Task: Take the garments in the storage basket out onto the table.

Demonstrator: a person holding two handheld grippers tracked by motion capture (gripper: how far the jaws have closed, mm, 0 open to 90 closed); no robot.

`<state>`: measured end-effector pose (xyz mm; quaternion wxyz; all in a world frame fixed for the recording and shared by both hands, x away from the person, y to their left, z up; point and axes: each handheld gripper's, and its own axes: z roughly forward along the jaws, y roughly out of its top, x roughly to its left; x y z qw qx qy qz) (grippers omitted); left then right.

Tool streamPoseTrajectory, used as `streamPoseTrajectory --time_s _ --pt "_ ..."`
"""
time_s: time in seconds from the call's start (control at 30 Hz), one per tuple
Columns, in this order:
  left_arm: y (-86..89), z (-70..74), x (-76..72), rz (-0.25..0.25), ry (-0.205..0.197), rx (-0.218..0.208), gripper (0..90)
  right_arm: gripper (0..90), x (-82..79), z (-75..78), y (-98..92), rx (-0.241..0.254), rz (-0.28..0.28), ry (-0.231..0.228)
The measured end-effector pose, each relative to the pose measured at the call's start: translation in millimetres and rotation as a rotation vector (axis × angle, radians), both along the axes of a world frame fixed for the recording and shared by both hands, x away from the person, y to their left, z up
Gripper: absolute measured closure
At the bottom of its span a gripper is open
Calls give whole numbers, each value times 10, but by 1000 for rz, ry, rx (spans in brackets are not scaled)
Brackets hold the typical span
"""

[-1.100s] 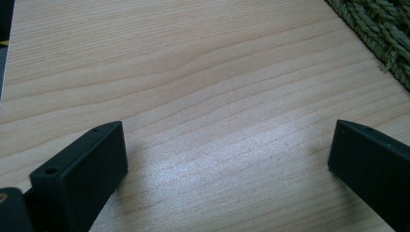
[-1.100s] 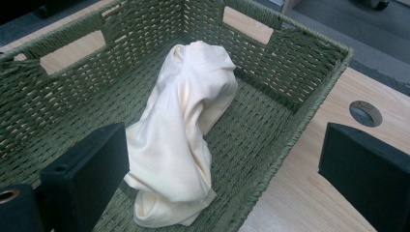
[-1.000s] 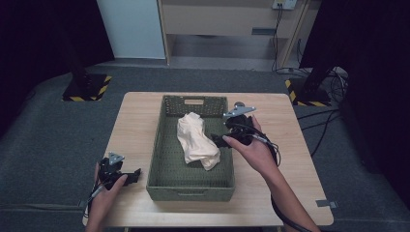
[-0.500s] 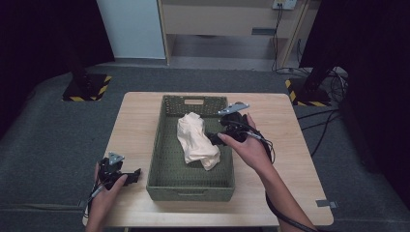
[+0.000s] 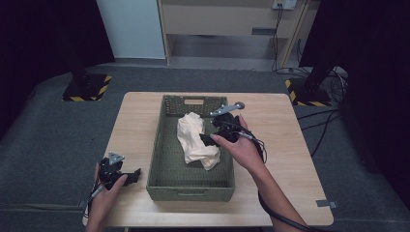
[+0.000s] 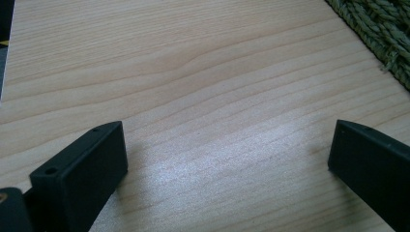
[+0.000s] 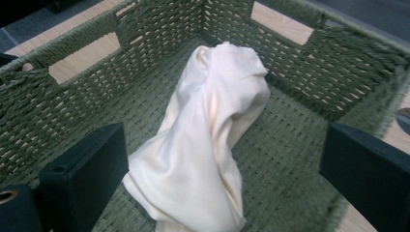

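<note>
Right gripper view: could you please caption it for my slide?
Open right gripper poised above a crumpled cream cloth lying inside a green woven basket.

Light falls from above onto the table (image 5: 145, 121) beneath me, while everything beyond its edges sinks into near black; the high view is soft and a little grainy. Under my left gripper (image 6: 227, 159) the wood shows a pale, washed sheen just ahead of my fingers (image 6: 82, 179), with a faint shadow at the base of the near one. My fingers themselves are slightly blurred at the bottom edge. Ahead of my right gripper (image 7: 222, 179) the cream cloth (image 7: 212, 140) glows brightly, almost blown out along its upper folds, with soft shadows in the creases. The woven basket (image 7: 309, 67) walls stay dim and lose sharpness toward the corners.
</note>
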<state>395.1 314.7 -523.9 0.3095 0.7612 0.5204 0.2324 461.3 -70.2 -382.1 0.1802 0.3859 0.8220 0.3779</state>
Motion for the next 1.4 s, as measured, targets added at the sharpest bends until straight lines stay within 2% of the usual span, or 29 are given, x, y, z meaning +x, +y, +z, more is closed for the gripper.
streamPoseTrajectory --time_s 0.33,0.9,1.4 --pt "0 0 0 0 0 0 0 34 50 -83 136 4 7 19" --pt "0 0 1 0 0 0 0 34 128 -126 358 8 11 32" --pt "0 0 1 0 0 0 0 34 184 -239 432 11 -2 52"
